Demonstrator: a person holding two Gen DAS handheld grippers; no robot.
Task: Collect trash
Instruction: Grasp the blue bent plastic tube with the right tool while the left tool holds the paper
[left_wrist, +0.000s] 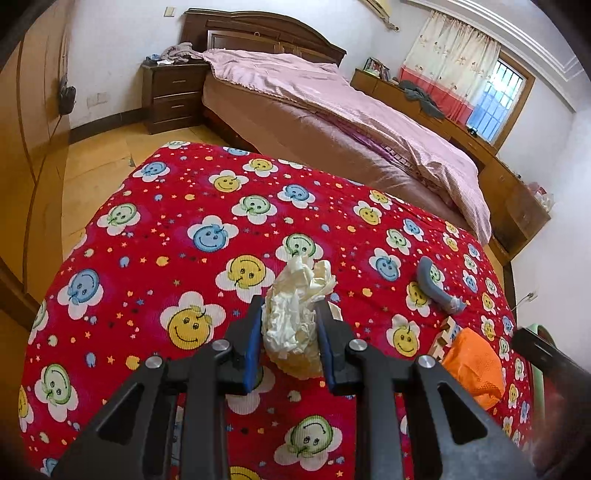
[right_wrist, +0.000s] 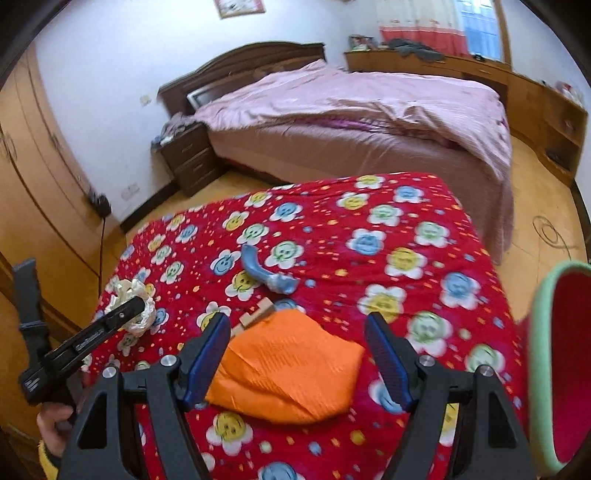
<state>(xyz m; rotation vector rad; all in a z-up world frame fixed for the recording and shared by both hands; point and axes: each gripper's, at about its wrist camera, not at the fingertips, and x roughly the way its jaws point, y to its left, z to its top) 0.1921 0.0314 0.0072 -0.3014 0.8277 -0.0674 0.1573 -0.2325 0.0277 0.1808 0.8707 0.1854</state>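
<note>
My left gripper (left_wrist: 290, 317) is shut on a crumpled white paper wad (left_wrist: 291, 317), held just above the red smiley-flower cloth (left_wrist: 147, 258); the wad also shows in the right wrist view (right_wrist: 138, 299), with the left gripper (right_wrist: 129, 308) around it. My right gripper (right_wrist: 297, 332) is open, its jaws either side of an orange crumpled wrapper (right_wrist: 288, 369) lying on the cloth. The wrapper also shows in the left wrist view (left_wrist: 474, 365). A blue-grey curved plastic piece (right_wrist: 266, 273) lies beyond it, also seen in the left wrist view (left_wrist: 436, 284).
A small wooden block (right_wrist: 258, 314) lies behind the orange wrapper. A red bin with a green rim (right_wrist: 543, 369) stands at the right edge. A pink-covered bed (right_wrist: 369, 122), a nightstand (right_wrist: 190, 155) and wardrobe doors (right_wrist: 40, 177) surround the table.
</note>
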